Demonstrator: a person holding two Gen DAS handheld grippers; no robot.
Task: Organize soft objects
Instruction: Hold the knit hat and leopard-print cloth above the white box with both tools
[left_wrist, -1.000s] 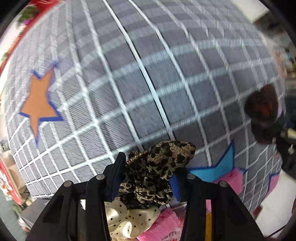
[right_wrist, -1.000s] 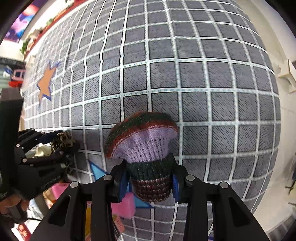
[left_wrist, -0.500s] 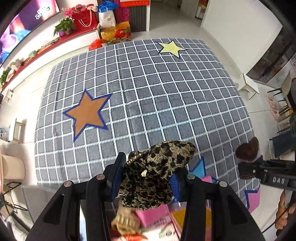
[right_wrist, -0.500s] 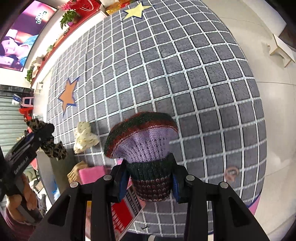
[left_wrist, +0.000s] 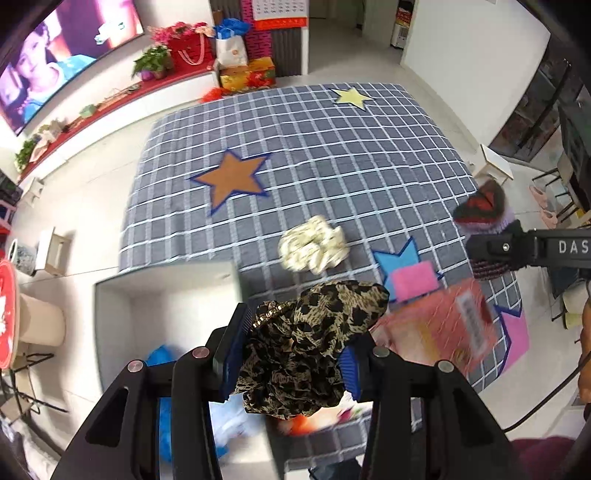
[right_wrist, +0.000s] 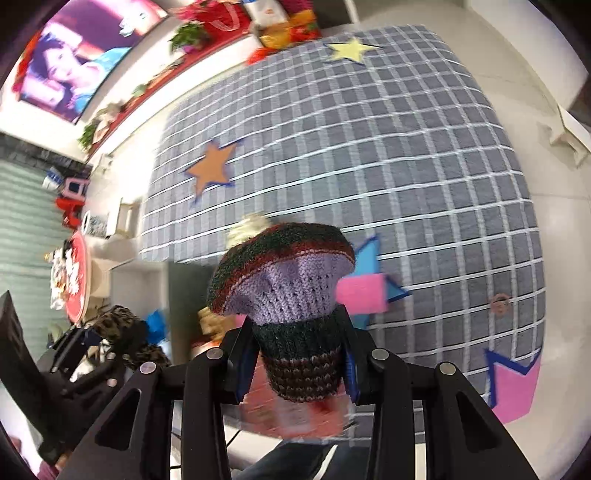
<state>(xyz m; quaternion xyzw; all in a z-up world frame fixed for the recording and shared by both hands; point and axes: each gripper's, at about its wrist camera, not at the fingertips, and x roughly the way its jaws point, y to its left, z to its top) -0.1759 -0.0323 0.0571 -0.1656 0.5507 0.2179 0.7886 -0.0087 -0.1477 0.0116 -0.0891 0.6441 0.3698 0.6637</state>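
My left gripper (left_wrist: 288, 363) is shut on a leopard-print scrunchie (left_wrist: 306, 343), held high above the floor near a white open box (left_wrist: 162, 295). My right gripper (right_wrist: 297, 363) is shut on a knitted hat (right_wrist: 291, 280) with a purple lining and dark striped band; it also shows at the right of the left wrist view (left_wrist: 484, 210). A cream dotted scrunchie (left_wrist: 314, 249) lies on the grey checked rug (left_wrist: 332, 147). The left gripper with its scrunchie shows at lower left in the right wrist view (right_wrist: 122, 332).
A pink block (left_wrist: 413, 280) and a pink-red carton (left_wrist: 443, 328) sit at the rug's near edge. Blue items (left_wrist: 162, 354) lie in the white box. A small ring (right_wrist: 499, 303) lies on the rug. A TV (left_wrist: 62, 55) and a shelf of gifts line the far wall.
Both grippers have risen well away from the rug with their objects still held. The cream scrunchie, the white box and the room have come into view below.
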